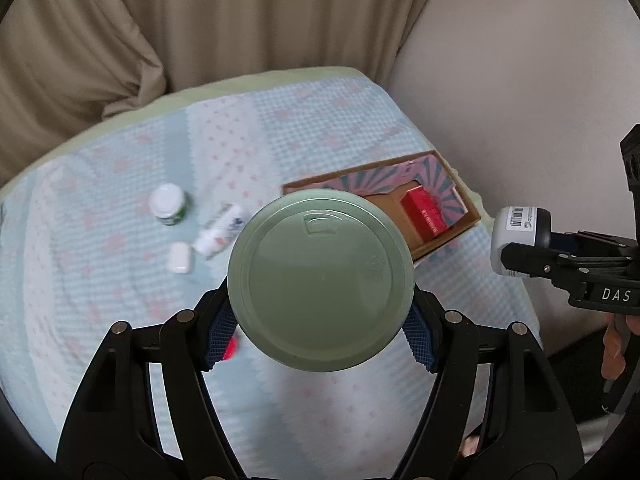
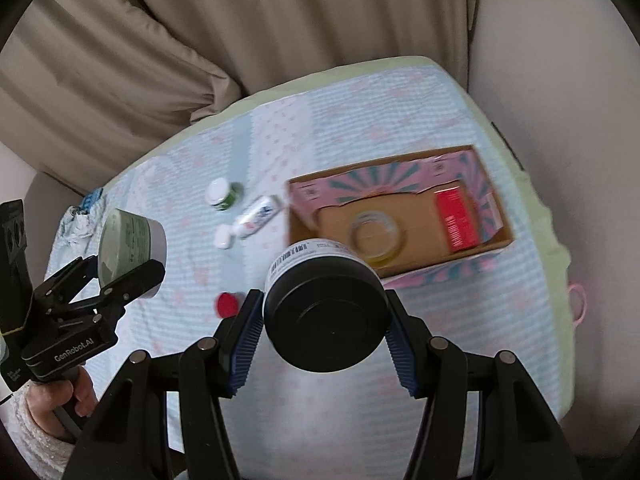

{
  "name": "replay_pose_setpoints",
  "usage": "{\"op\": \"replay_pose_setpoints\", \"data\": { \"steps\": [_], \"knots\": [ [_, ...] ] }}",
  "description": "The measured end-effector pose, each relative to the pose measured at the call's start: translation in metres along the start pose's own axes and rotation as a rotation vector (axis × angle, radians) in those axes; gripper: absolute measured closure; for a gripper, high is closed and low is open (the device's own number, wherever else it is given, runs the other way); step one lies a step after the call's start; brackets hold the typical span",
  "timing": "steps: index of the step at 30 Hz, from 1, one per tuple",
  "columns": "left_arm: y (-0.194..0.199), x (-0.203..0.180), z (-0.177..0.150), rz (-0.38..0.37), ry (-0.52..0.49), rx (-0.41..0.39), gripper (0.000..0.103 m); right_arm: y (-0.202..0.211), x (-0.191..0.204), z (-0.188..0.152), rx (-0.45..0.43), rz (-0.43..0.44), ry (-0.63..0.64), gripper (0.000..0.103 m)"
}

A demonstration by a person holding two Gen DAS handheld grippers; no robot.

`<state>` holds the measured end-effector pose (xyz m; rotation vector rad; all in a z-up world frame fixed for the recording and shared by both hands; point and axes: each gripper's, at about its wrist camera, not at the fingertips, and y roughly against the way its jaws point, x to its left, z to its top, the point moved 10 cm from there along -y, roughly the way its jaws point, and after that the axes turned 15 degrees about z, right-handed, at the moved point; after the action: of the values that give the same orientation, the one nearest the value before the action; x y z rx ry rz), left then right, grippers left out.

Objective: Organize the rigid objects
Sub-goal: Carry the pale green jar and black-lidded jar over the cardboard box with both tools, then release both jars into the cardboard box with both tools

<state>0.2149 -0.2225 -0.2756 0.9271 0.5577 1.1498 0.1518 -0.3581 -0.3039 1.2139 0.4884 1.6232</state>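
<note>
My left gripper is shut on a pale green round tub, held lid toward the camera above the table; the tub also shows in the right wrist view. My right gripper is shut on a white jar with a black lid, held above the table in front of the cardboard box; the jar also shows in the left wrist view. The box holds a red packet and a clear glass jar.
On the patterned blue cloth lie a green bottle with a white cap, a white tube, a small white case and a red cap. Beige curtains hang behind; the table edge drops off at right.
</note>
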Motion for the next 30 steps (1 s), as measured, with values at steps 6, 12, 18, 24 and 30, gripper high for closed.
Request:
{"op": "replay_pose_setpoints", "data": {
  "steps": [6,12,18,24,30],
  "knots": [
    [-0.042,-0.053,0.015,-0.01,0.045,0.062,0.035,-0.003,-0.075,0.027,0.039,0.002,-0.015,0.049],
    [-0.092,-0.082,0.029,-0.011,0.061,0.129,0.035,-0.02,-0.121,0.052,0.057,0.028,-0.049,0.049],
    [-0.148,-0.098,0.038,-0.017,0.043,0.2,0.035,-0.054,-0.15,0.072,0.084,0.054,-0.085,0.049],
    [-0.204,-0.114,0.029,-0.007,0.012,0.278,0.035,-0.1,-0.179,0.081,0.139,0.067,-0.122,0.049],
    [-0.23,-0.123,0.018,-0.006,-0.002,0.34,0.035,-0.137,-0.193,0.082,0.185,0.088,-0.159,0.049]
  ]
}}
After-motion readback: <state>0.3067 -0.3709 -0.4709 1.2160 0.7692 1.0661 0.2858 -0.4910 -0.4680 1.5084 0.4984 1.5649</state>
